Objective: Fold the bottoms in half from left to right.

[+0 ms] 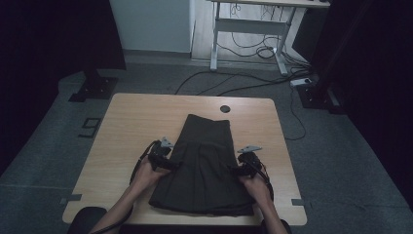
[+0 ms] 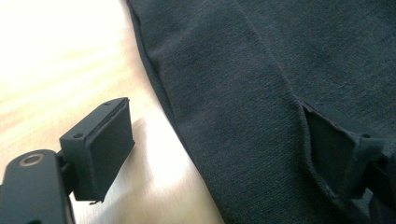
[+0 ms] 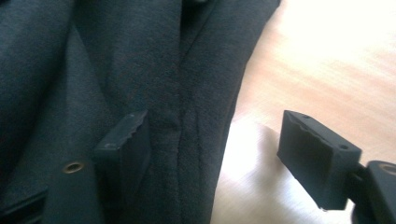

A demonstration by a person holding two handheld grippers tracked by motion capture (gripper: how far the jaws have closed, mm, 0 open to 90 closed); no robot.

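Note:
A dark pleated garment, like a skirt, lies flat on the wooden table, narrow end away from the person. My left gripper is at the garment's left edge, my right gripper at its right edge, each held by a hand. In the left gripper view the gripper stands open: one jaw is over bare wood, the other over the cloth, with the hem between them. In the right gripper view the gripper is open the same way across the cloth's edge.
A round cable hole sits near the table's far edge. Beyond the table, cables and a power strip lie on the grey floor. A white desk frame stands at the back, a dark stand base at the left.

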